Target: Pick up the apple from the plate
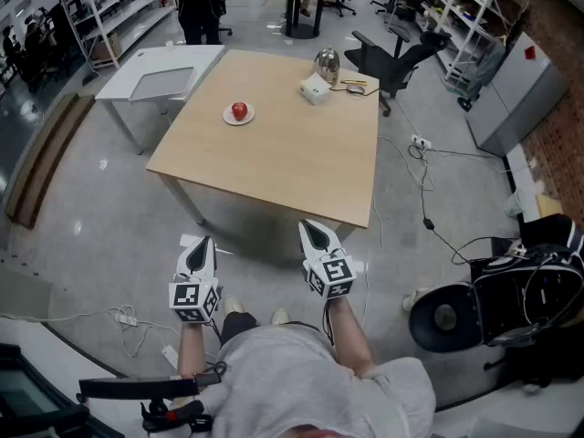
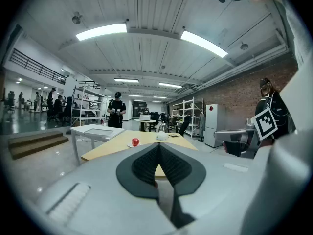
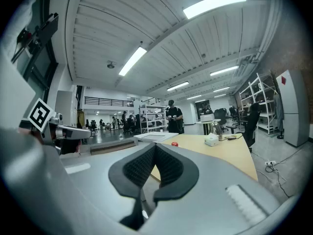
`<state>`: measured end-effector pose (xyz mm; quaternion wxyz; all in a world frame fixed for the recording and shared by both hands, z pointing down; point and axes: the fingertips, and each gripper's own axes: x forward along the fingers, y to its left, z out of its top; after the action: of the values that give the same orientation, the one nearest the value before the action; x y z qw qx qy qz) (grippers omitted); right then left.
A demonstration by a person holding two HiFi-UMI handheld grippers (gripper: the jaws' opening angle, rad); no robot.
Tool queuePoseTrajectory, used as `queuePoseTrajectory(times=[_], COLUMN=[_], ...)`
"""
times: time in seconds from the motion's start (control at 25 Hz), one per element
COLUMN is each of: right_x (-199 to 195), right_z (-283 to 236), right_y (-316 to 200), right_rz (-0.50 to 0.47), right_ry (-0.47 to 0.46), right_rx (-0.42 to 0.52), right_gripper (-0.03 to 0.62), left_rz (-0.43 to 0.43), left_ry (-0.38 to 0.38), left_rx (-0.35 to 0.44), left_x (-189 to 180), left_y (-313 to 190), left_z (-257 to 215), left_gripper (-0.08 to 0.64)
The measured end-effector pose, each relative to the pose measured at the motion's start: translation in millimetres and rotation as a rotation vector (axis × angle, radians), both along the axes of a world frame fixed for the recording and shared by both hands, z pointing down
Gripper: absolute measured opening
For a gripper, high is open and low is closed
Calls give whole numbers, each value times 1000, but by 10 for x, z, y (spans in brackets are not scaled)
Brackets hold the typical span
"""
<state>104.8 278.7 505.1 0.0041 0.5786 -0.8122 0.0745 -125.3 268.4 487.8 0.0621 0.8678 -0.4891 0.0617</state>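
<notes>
The apple (image 1: 239,110) on its plate (image 1: 227,118) sits well inside the table's (image 1: 283,158) edges. The left gripper (image 1: 202,243) and right gripper (image 1: 311,228), short of the table, are both closed and empty.

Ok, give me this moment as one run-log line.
stage: before reach; apple: on plate, untouched; left tool: shut, empty; right tool: shut, empty; both short of table

Brightly and evenly lit from above by long ceiling strip lights (image 2: 101,31), blown out to plain white in both gripper views. Only soft, faint shadow beneath the near edge of the tabletop (image 1: 274,144), and a dull sheen on the pale floor (image 1: 109,235) beyond its left edge. Strongly bowed by wide-angle lenses, fading to black around the round rims of the gripper views. Slightly soft on the close dark fingers (image 2: 144,166), sharper further off.
</notes>
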Motion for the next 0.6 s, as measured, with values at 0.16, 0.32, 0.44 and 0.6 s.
queuePoseTrajectory(times=[0.16,0.32,0.44,0.6], right_x=[127,88,68,56], right_z=[-82,-47,-36,-102], right_y=[-69,-61,-91,-150], right_rz=[-9,0,-4,-29], right_ry=[5,8,1,-21], right_rx=[-5,-13,-11,12], right_gripper=[5,5,5,6], left_rz=[3,5,2,-12], left_ry=[1,0,-3,-3], left_rx=[1,1,-2,-5], left_x=[165,122,105,121], left_y=[-72,-61,-77,-115], left_z=[-100,-77,-57,-93], left_gripper=[20,20,20,20])
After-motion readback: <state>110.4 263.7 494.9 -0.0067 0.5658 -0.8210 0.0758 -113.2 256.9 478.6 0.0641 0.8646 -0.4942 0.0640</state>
